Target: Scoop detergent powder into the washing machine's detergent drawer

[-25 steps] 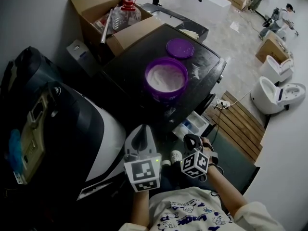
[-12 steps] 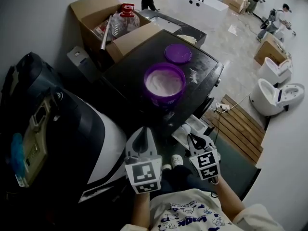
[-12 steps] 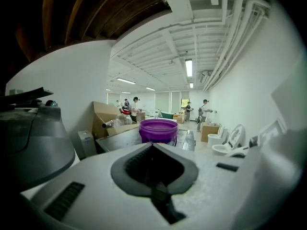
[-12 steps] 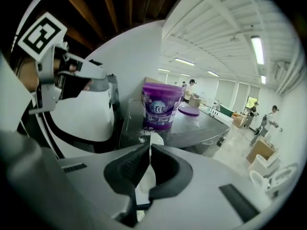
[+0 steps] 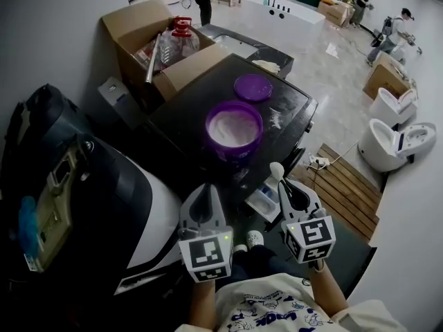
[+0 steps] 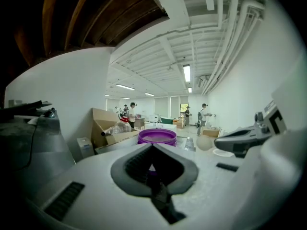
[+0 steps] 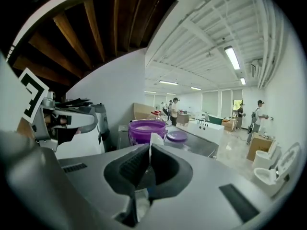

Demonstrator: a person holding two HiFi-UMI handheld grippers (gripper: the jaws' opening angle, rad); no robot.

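Note:
A purple tub [image 5: 234,128] of white powder stands open on the black washing machine top [image 5: 181,106], with its purple lid [image 5: 252,87] lying just behind it. The detergent drawer [image 5: 265,200] is pulled out at the machine's front. My right gripper [image 5: 286,189] is shut on a white scoop [image 5: 276,169], whose bowl sits above the drawer. In the right gripper view the scoop [image 7: 154,140] stands thin between the jaws, in front of the tub [image 7: 146,128]. My left gripper [image 5: 205,194] hovers shut and empty, to the left of the drawer.
An open cardboard box [image 5: 142,30] with a large bottle [image 5: 181,30] stands behind the machine. A black-and-white appliance [image 5: 104,206] fills the left. A wooden pallet [image 5: 342,178] and white toilets [image 5: 391,140] lie to the right. People stand far back.
My right gripper has risen and moved forward from low near the floor, bringing the scoop up over the drawer. The left gripper has hardly moved.

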